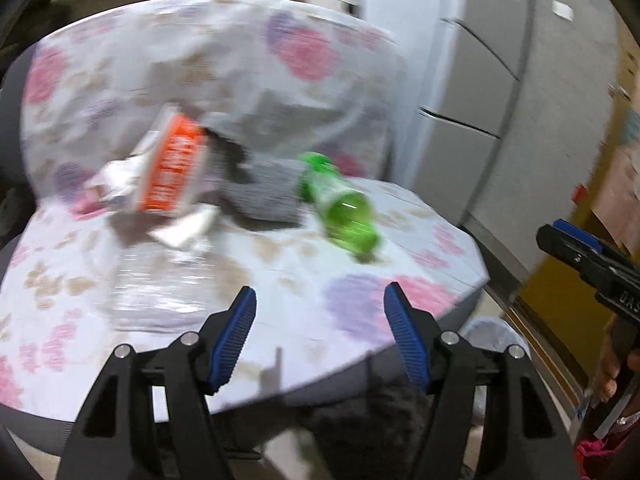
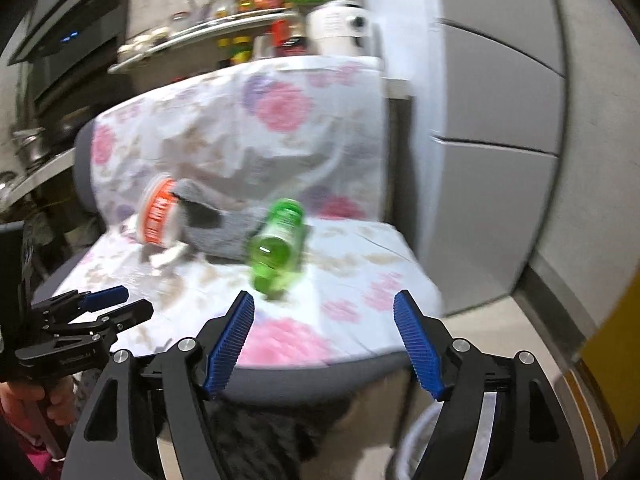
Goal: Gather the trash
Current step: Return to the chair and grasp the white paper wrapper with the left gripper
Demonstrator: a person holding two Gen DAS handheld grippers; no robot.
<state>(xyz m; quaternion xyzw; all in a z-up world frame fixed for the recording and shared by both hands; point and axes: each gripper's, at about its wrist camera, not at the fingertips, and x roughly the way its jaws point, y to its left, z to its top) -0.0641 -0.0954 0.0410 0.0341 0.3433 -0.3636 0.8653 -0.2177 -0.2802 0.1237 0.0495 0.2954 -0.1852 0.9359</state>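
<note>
A: Both our tongs, left gripper and right gripper, stand released, nothing between them.

B: The green bottle lies on the chair seat, right of the orange cup. Light, slick, probably crushable; we'd grip mid-body.

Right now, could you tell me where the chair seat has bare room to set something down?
The seat's front, between the green bottle and the front edge, looks bare. The back is crowded: orange-labelled cup, grey cloth, crumpled paper.
</note>
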